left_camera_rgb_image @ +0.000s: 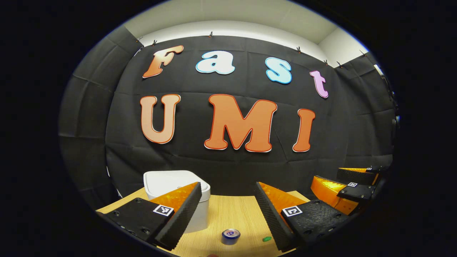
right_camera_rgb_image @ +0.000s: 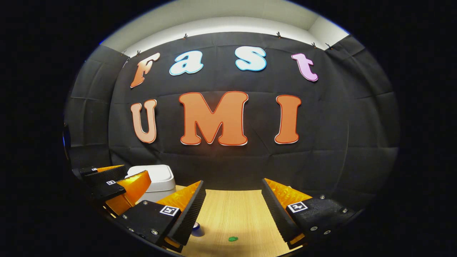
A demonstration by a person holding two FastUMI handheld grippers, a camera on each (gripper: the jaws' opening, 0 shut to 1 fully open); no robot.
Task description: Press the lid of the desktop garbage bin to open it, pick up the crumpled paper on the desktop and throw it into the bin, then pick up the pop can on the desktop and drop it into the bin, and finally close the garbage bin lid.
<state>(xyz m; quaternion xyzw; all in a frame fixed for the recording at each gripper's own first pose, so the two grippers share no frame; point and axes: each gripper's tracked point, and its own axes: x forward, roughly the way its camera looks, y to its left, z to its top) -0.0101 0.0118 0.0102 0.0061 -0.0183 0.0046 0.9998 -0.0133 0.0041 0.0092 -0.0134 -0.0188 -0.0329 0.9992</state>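
In the left gripper view, my left tool (left_camera_rgb_image: 226,207) stood wide open over the table (left_camera_rgb_image: 232,214), holding nothing. The white bin (left_camera_rgb_image: 171,182) sat near the table's far left corner, lid down, partly behind my left finger. The can (left_camera_rgb_image: 230,236) stood upright toward the near edge, a small green scrap (left_camera_rgb_image: 266,239) just beside it. My right tool (left_camera_rgb_image: 357,185) showed off the right edge.

In the right gripper view, my right tool (right_camera_rgb_image: 232,208) gaped open and empty. The bin (right_camera_rgb_image: 157,182) stood at the far left, the can (right_camera_rgb_image: 196,227) peeking out beside my finger, and my left tool (right_camera_rgb_image: 114,185) in front of the bin.
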